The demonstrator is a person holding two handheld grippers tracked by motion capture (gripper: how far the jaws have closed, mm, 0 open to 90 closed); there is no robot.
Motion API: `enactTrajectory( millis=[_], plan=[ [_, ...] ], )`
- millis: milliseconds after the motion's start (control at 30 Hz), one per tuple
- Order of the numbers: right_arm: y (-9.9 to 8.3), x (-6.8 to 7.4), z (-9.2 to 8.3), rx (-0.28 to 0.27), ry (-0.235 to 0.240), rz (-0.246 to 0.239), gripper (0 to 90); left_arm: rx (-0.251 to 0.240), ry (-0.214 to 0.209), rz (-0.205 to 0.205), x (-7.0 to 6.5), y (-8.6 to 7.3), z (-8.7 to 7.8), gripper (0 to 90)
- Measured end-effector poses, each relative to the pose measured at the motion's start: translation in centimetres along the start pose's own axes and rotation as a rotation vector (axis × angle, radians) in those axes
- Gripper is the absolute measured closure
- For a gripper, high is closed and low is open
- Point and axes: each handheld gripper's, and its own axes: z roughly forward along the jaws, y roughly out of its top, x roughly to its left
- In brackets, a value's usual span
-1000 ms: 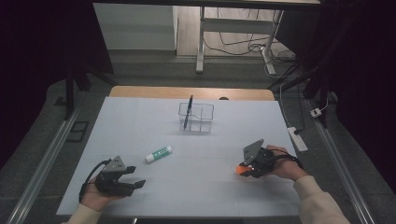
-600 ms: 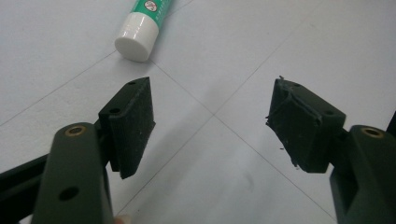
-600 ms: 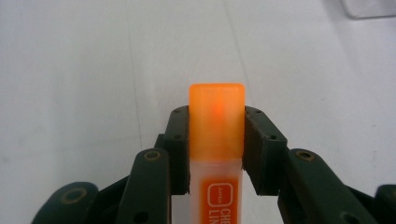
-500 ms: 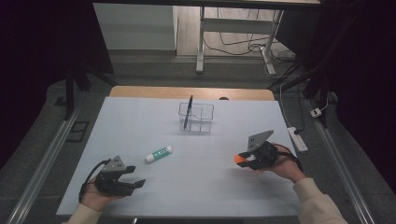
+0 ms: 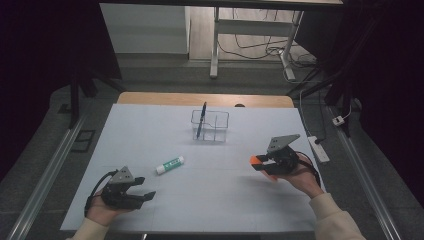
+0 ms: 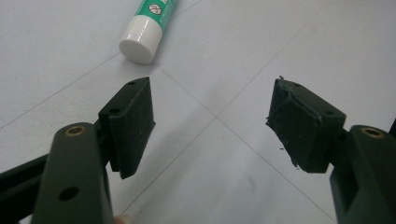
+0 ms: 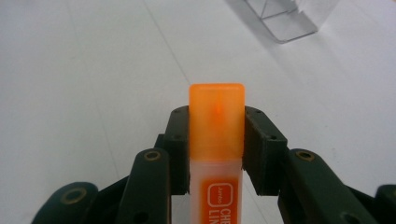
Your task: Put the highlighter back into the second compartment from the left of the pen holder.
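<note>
My right gripper point(image 5: 261, 162) point(image 7: 217, 149) is shut on an orange highlighter point(image 7: 216, 140) point(image 5: 260, 160), cap pointing forward between the pads, held a little above the white table at the right. My left gripper point(image 5: 141, 189) point(image 6: 212, 123) stands open near the front left with nothing between its fingers. A white glue stick with a green label point(image 5: 169, 165) point(image 6: 147, 28) lies on the table just beyond the left gripper. A clear divided holder point(image 5: 210, 126) point(image 7: 285, 21) stands at mid-table with a dark blue pen point(image 5: 201, 120) upright in its left cell.
The white table top point(image 5: 150, 135) has a wooden strip along its far edge. A white power strip point(image 5: 318, 148) lies by the right edge. Metal rails run along both sides, and desk legs with cables point(image 5: 260, 47) stand on the floor beyond.
The right gripper has risen slightly and shifted with the orange highlighter in it, its plate now tipped up more. The left gripper has stayed where it was.
</note>
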Motion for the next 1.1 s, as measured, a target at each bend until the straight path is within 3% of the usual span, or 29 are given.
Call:
enactTrajectory(
  millis=[233, 1100],
  plan=[
    [0.5, 0.1, -0.1, -0.046, -0.020, 0.039, 64.4, -0.006, 0.002, -0.005, 0.0, 0.0, -0.1, 31.2],
    [2.7, -0.1, 0.0, -0.196, -0.056, 0.090, 64.3, -0.011, 0.005, -0.005, 0.1, 0.0, 0.0, 31.1]
  ],
)
